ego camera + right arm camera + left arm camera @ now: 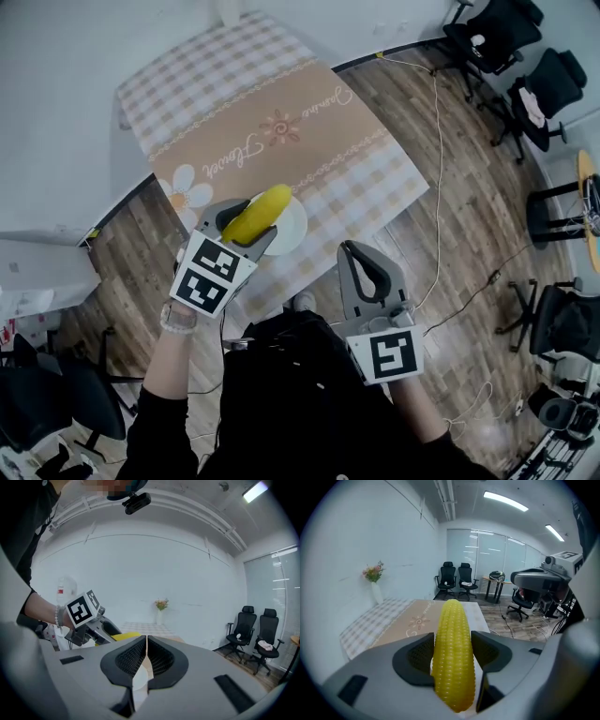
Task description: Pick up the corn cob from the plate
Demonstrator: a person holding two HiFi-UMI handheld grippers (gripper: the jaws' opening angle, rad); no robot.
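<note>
The left gripper (453,657) clamps the corn cob (451,620) near one end (stiff, ribbed, probably light) over the plate (294,229) at the table's (281,112) near edge. The right gripper (146,658) is closed, empty.

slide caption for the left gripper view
Left gripper clamps the yellow corn cob between its jaws, checked tablecloth beyond.

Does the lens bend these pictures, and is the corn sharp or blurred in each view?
Head view: fisheye bend toward the borders, corn cob sharp. Left gripper view: dark corners, ceiling light glares, cob sharp in the left hand-held gripper. Right gripper view: same dark corners, cob only a yellow sliver.
</note>
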